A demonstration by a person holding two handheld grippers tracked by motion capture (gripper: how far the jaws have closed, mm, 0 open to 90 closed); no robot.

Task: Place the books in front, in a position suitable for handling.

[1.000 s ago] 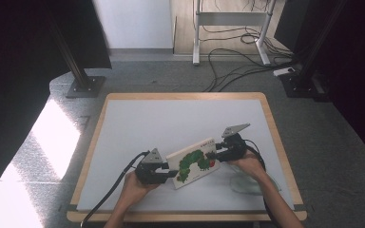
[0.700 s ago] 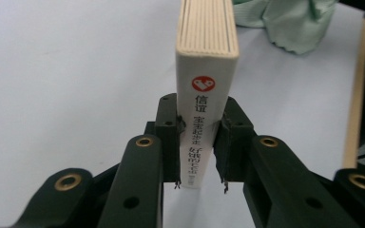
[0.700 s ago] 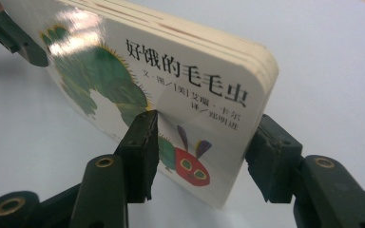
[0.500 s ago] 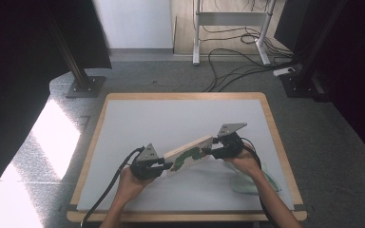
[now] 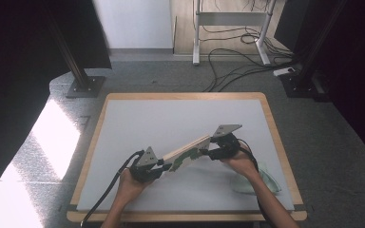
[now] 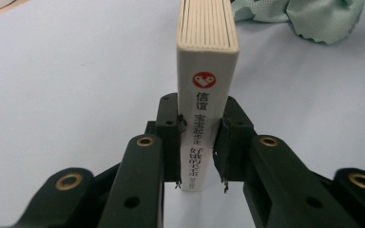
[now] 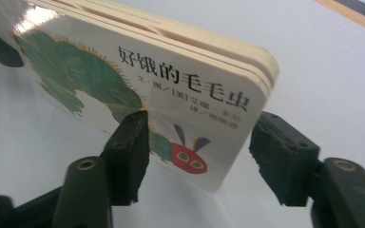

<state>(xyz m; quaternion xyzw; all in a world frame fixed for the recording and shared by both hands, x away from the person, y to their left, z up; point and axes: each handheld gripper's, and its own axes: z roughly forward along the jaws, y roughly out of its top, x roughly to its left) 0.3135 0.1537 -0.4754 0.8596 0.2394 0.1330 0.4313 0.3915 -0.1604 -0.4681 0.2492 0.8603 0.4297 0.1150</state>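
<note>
A thick board book (image 5: pixel 185 154) with a green caterpillar on its white cover (image 7: pixel 171 71) hangs tilted above the grey mat between both grippers. My left gripper (image 5: pixel 159 166) holds its spine end. In the left gripper view the jaws have just been closing and press both faces of the book (image 6: pixel 204 71) at the gripper (image 6: pixel 197 114). My right gripper (image 5: pixel 214 151) is at the opposite end. Its jaws have just been opening, and the book's corner sits between them at the gripper (image 7: pixel 202 137), with the right pad (image 7: pixel 280 152) clear of the edge.
A crumpled pale green cloth (image 5: pixel 261 178) lies on the mat by the right forearm, also seen as the cloth (image 6: pixel 309 16). The grey mat (image 5: pixel 171 118) lies on a wood-edged table (image 5: pixel 271 118). Cables and stand feet are on the floor beyond.
The book has turned from lying with its cover up to standing more on edge, lifted off the mat. Both hands have stayed roughly in place.
</note>
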